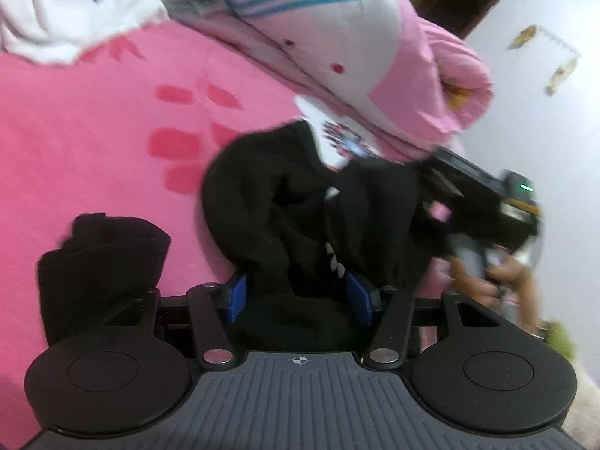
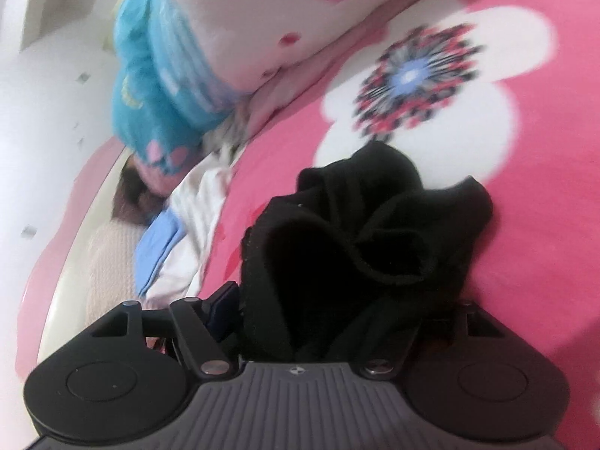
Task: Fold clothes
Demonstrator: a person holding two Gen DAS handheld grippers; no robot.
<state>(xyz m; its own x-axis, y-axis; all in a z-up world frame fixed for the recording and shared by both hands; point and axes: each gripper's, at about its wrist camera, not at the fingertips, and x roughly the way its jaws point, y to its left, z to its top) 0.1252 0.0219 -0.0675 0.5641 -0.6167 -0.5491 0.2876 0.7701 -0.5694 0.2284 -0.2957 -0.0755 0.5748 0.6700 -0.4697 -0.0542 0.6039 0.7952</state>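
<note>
A black garment lies crumpled on the pink flowered bedsheet. My left gripper has a bunch of it between its blue pads, which press on the cloth from both sides. Another black fold hangs over the gripper's left side. At the right, blurred, a hand holds the right gripper's body against the same garment. In the right wrist view the black garment fills my right gripper. Its left pad touches the cloth, and the right pad is hidden under it.
A rolled pink and white quilt with blue stripes lies behind the garment. White and light blue clothes are heaped at the far left. The bed's pale edge and a white wall are at the left of the right wrist view.
</note>
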